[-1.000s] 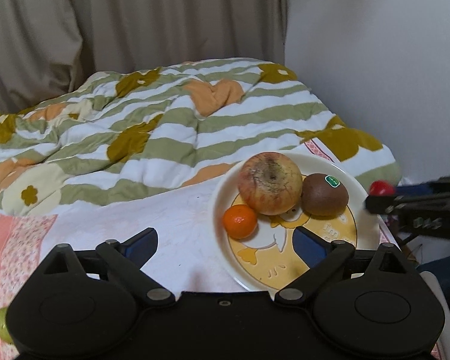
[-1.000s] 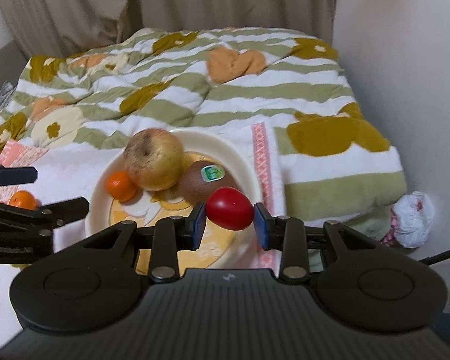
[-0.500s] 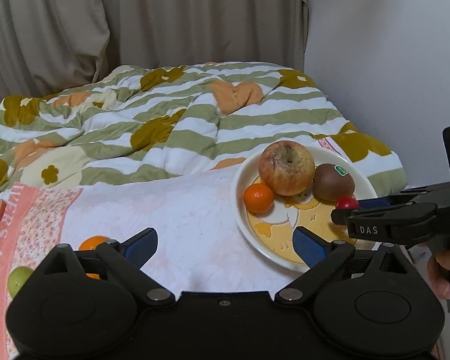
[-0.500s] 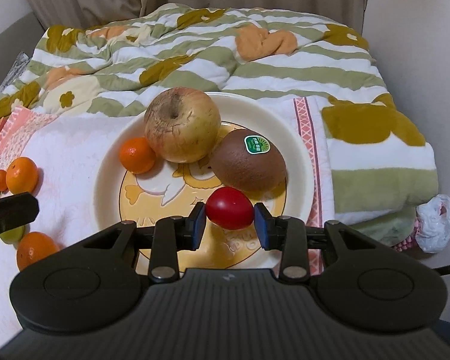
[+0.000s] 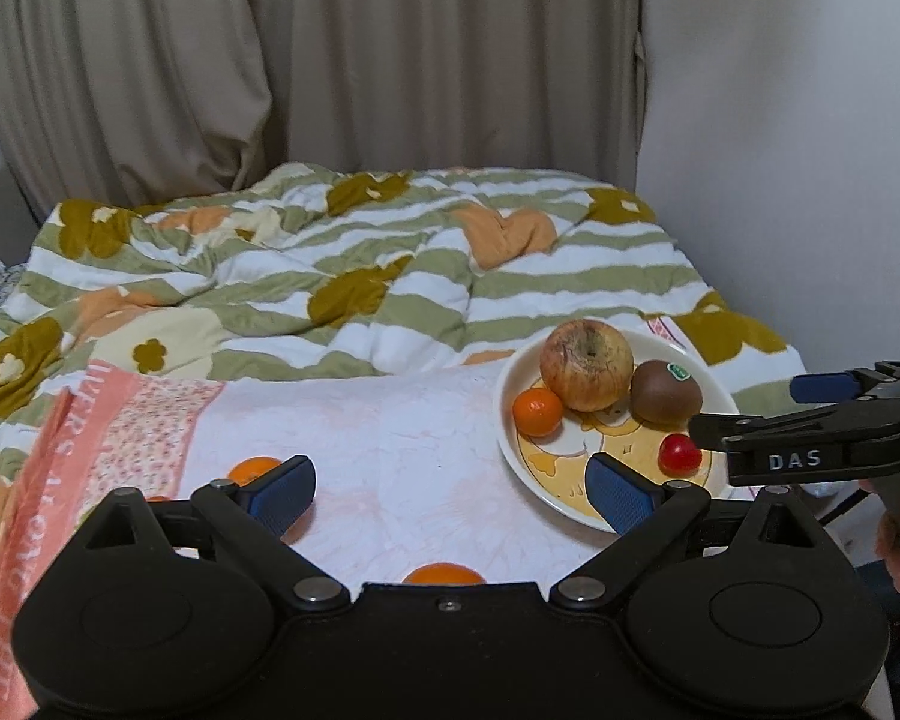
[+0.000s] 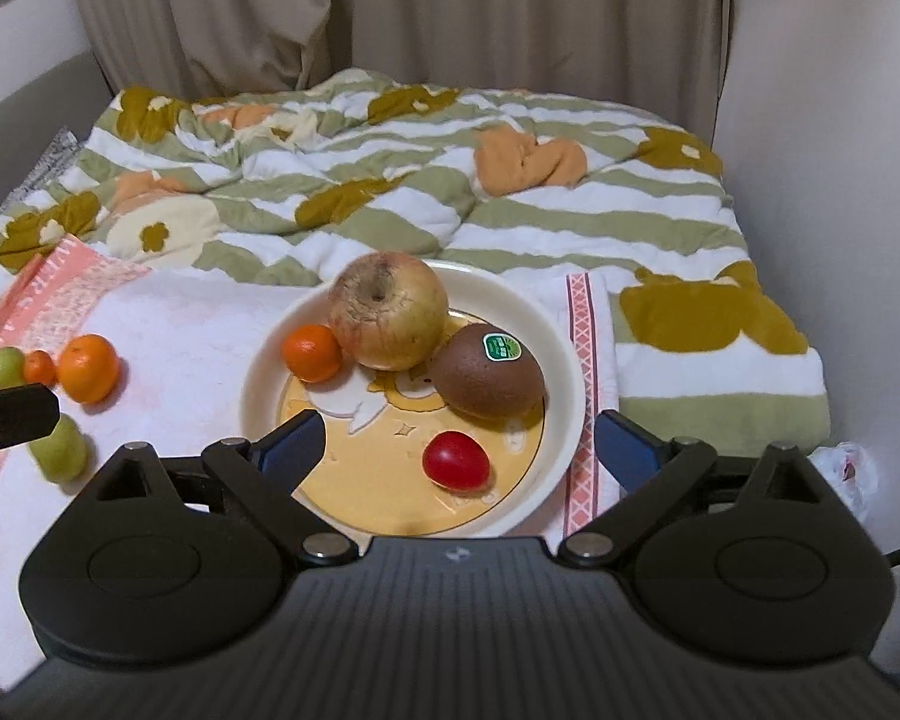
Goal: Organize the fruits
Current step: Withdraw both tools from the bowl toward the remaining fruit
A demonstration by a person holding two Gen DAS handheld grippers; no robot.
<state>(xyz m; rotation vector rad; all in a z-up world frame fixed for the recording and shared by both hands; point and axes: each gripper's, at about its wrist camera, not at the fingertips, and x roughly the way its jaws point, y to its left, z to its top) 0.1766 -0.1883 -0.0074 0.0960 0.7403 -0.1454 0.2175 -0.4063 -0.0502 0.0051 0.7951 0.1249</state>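
A bed covered with a striped floral quilt point(image 6: 510, 198) and, nearer, a pale pink towel point(image 6: 198, 324) carries a round cream plate point(image 6: 561, 360) near the bed's right edge, close to the wall. On the plate sit a large blemished apple point(image 6: 389, 311), a small mandarin point(image 6: 312, 353) touching its left side, a brown kiwi point(image 6: 489, 381) with a green sticker on the right, and a small red tomato point(image 6: 456, 461) lying free on the plate's near part, apart from the kiwi.

The right hand-held gripper point(image 6: 456, 441) has its blue pads spread wide either side of the tomato, touching nothing. The left hand-held gripper point(image 5: 450, 486) is likewise spread and empty, above the towel.

Loose fruit waits near the bed's left edge: an orange point(image 6: 87, 368), a smaller orange fruit point(image 6: 39, 367), and two green fruits point(image 6: 5, 367) point(image 6: 60, 450).

These small fruits are probably light, round and smooth, likely to roll on the soft bedding. The green ones may bruise or burst if squeezed hard; a gentle pinch across the widest part looks safest. The orange, with firmer skin, should tolerate more pressure.

The towel between plate and loose fruit is open for travel. The plate has room left along its near left part. Its raised rim, the wall on the right and the bed's near edge limit movement.
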